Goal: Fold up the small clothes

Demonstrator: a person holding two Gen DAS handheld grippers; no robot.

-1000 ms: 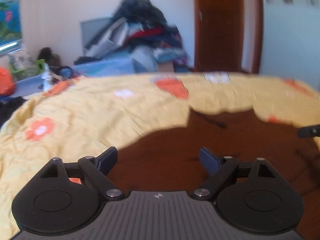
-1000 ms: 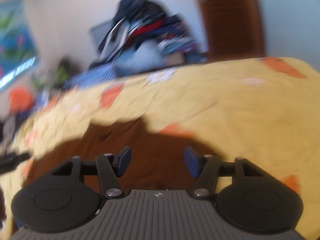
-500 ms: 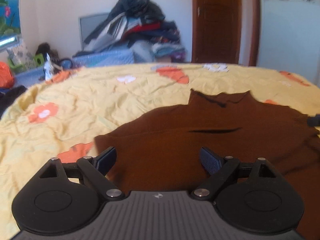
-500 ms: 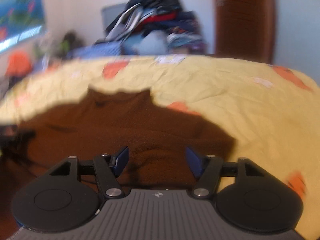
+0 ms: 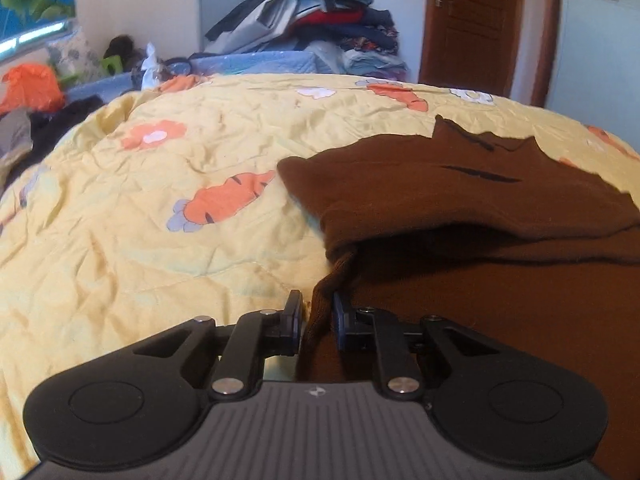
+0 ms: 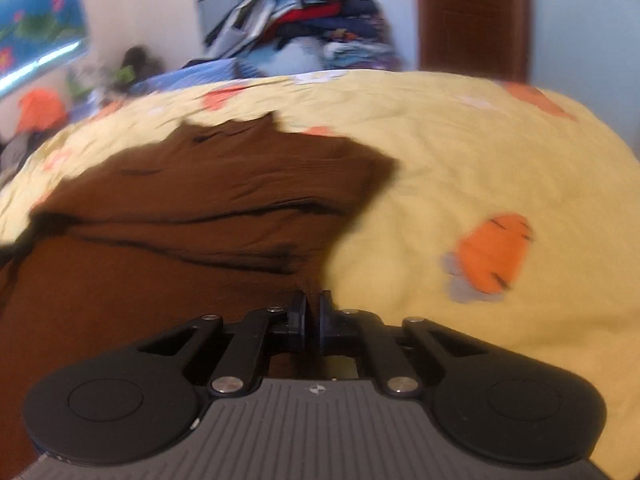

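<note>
A brown knit garment (image 5: 460,200) lies spread on a yellow bedspread (image 5: 160,220) with orange flower prints. My left gripper (image 5: 318,314) is shut on the garment's near left edge, and the cloth rises in a fold ahead of it. In the right wrist view the same garment (image 6: 200,208) fills the left half. My right gripper (image 6: 313,312) is shut on the garment's near right edge. The part of the cloth under both grippers is hidden.
A heap of clothes (image 5: 304,28) sits on a blue surface behind the bed. A brown door (image 5: 476,20) stands at the back right. Orange and dark items (image 5: 32,88) lie off the bed's left side.
Both grippers were open over the garment and have closed on its near edge, left and right. The near edge is now lifted and a fold has formed across the cloth.
</note>
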